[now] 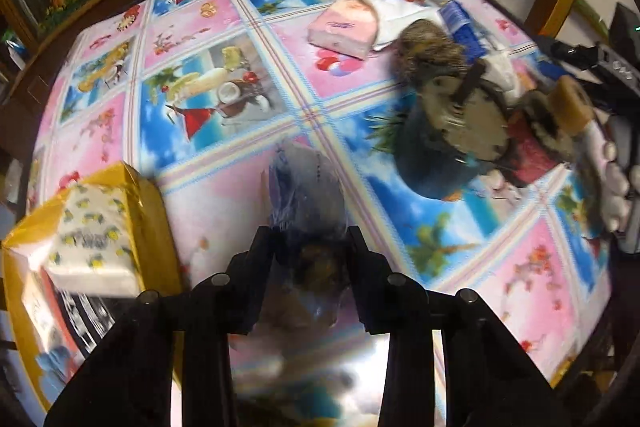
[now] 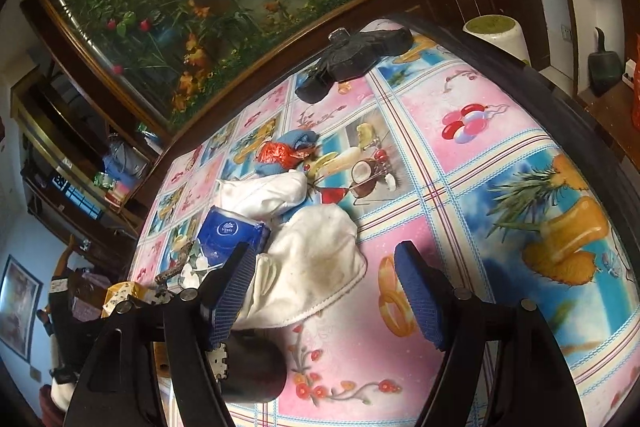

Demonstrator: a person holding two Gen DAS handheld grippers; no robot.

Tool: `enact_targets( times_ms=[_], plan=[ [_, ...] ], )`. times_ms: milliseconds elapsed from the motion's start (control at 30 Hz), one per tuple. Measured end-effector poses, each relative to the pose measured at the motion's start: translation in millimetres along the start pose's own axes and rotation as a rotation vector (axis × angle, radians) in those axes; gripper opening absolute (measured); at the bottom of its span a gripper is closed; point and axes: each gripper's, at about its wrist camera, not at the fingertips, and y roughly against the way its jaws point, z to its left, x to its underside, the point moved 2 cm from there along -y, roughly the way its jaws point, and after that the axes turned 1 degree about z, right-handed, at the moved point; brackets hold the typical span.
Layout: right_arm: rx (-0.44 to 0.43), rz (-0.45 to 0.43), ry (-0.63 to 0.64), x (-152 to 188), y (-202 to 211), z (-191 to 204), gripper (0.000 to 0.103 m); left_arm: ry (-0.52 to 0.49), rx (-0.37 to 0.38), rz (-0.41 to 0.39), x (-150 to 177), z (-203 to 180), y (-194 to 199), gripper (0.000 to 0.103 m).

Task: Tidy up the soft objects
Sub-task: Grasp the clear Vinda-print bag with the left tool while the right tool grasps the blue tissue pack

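My left gripper points steeply down at the table and is shut on a grey-blue soft toy with a bead chain, which sticks out past the fingertips. In the right wrist view my right gripper stands open, its blue pads wide apart. A stained white cloth lies between and under them, the left finger over its edge. A blue tissue pack sits just beyond that finger. A pink tissue pack lies further back on the table.
A yellow box with a white-and-yellow tissue pack stands at the left. A furry toy and a blurred dark round thing lie at the right. A second white cloth, a blue and red bundle and a black object lie further off.
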Motion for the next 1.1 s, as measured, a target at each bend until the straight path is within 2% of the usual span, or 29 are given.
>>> enact_targets(
  times_ms=[233, 333, 533, 600, 633, 667, 800, 967, 1100],
  plan=[
    [0.014, 0.007, -0.009, 3.8, -3.9, -1.8, 0.074, 0.054, 0.037, -0.065, 12.6, -9.9, 20.5, 0.037],
    [0.014, 0.012, -0.013, 6.4, -5.1, -1.6, 0.074, 0.065, -0.006, -0.064, 10.0, -8.9, 14.6, 0.047],
    [0.013, 0.027, -0.017, 8.9, -8.3, -0.9, 0.074, 0.069, -0.036, -0.046, 2.0, -18.1, -10.0, 0.048],
    [0.012, 0.029, -0.018, 9.0, -8.9, -1.0, 0.074, 0.079, -0.041, -0.064, 1.5, -21.3, -11.5, 0.047],
    [0.012, 0.031, -0.019, 9.0, -9.2, -1.3, 0.074, 0.088, -0.031, -0.061, 1.6, -22.1, -11.7, 0.041],
    [0.011, 0.032, -0.021, 8.8, -9.3, -1.9, 0.074, 0.102, -0.021, -0.067, 2.6, -22.4, -9.7, 0.039],
    [0.015, 0.031, -0.024, 9.9, -9.0, -2.0, 0.074, 0.14, 0.02, -0.115, 16.9, -26.4, 10.3, 0.038],
    [-0.002, 0.034, -0.013, 12.0, -8.3, 3.2, 0.074, 0.212, 0.118, -0.203, 52.1, -28.0, 55.5, 0.038],
    [-0.11, 0.09, -0.031, 8.3, -5.1, 14.6, 0.074, 0.239, 0.182, -0.265, 79.4, -26.5, 84.4, 0.038]
  ],
)
